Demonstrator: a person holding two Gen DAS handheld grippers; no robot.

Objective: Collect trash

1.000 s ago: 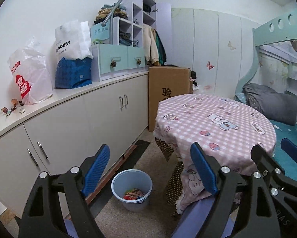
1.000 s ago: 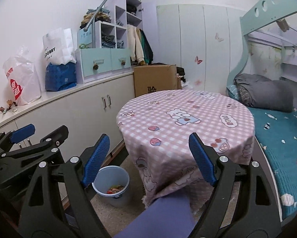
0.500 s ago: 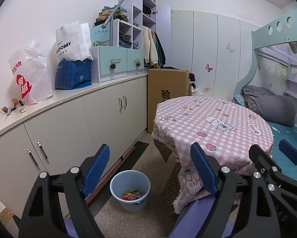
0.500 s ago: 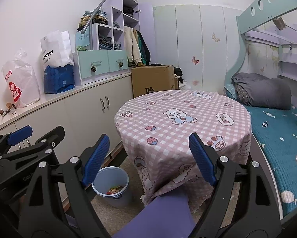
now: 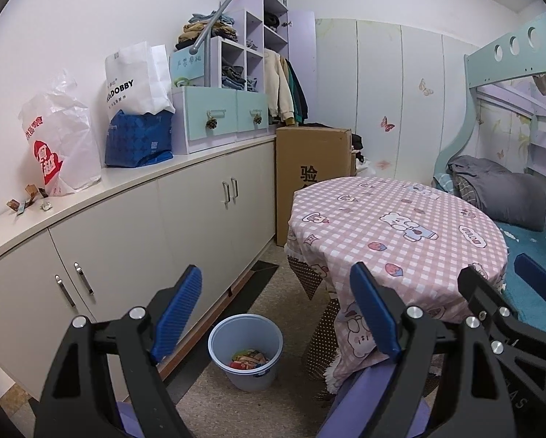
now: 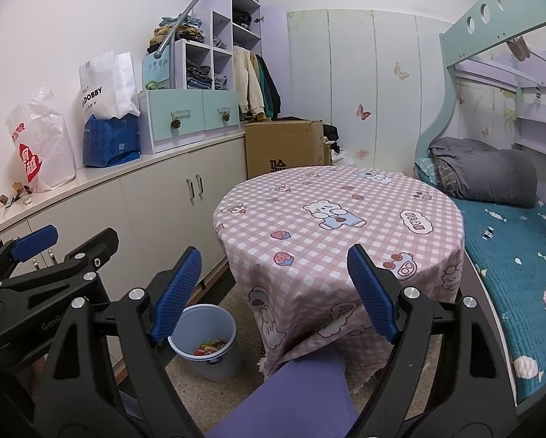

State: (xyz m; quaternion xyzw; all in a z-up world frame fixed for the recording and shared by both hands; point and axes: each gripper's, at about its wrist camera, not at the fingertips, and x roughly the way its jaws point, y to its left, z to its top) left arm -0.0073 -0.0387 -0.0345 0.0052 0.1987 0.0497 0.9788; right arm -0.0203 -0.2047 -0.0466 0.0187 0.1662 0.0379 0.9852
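While both our grippers, left gripper [image 5: 275,308] and right gripper [image 6: 273,292], stay wide apart holding nothing, only our right view shows the candy-print bed [image 6: 510,255] at three o'clock.

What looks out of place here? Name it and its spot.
Small wrappers lie scattered on the counter beside the white plastic bag, loose rather than in the bin on the floor. Nothing looks spilled or damaged.

Narrow floor strip [image 5: 273,288] between cabinets [image 5: 185,226] and draped round table [image 5: 393,226], bin [image 5: 245,350] standing in it, cardboard box [image 5: 313,168] closing far end.
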